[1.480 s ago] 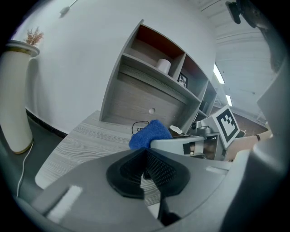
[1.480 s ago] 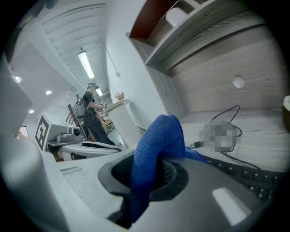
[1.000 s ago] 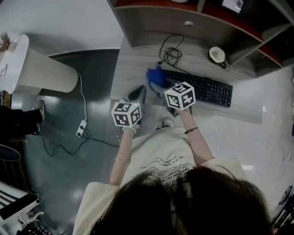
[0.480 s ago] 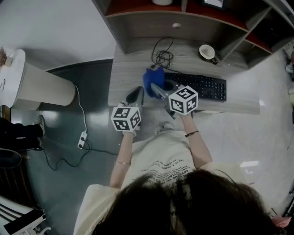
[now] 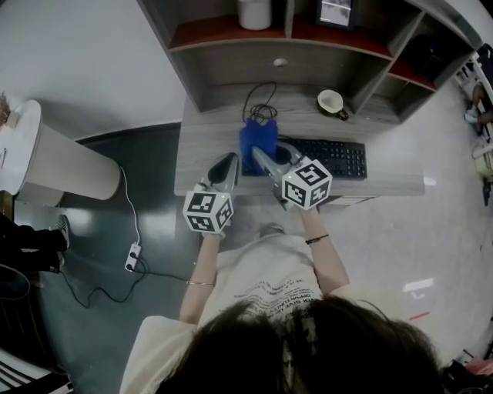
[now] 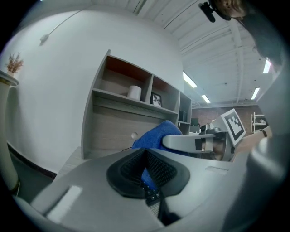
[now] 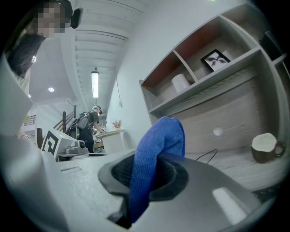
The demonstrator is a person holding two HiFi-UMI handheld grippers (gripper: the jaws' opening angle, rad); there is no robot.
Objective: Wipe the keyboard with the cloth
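Observation:
A black keyboard (image 5: pixel 327 158) lies on the wooden desk (image 5: pixel 204 138). The blue cloth (image 5: pixel 257 145) hangs at the keyboard's left end, pinched in my right gripper (image 5: pixel 266 160), which is shut on it. In the right gripper view the cloth (image 7: pixel 159 140) rises out of the closed jaws of that gripper (image 7: pixel 146 176). My left gripper (image 5: pixel 225 171) is over the desk's front edge, left of the cloth, shut and holding nothing. In the left gripper view its tips (image 6: pixel 147 171) meet, with the cloth (image 6: pixel 153 136) beyond them. Whether the cloth touches the keys is unclear.
A white cup (image 5: pixel 330 101) and a coiled black cable (image 5: pixel 259 112) sit behind the keyboard. Shelves above hold a white roll (image 5: pixel 254 13) and a picture frame (image 5: pixel 333 11). A white round stand (image 5: pixel 54 154) and a power strip (image 5: pixel 132 257) are on the floor at left.
The head view has pulled back, so more of the shelves shows. The right gripper still holds the cloth by the keyboard's left end. The left gripper has hardly moved.

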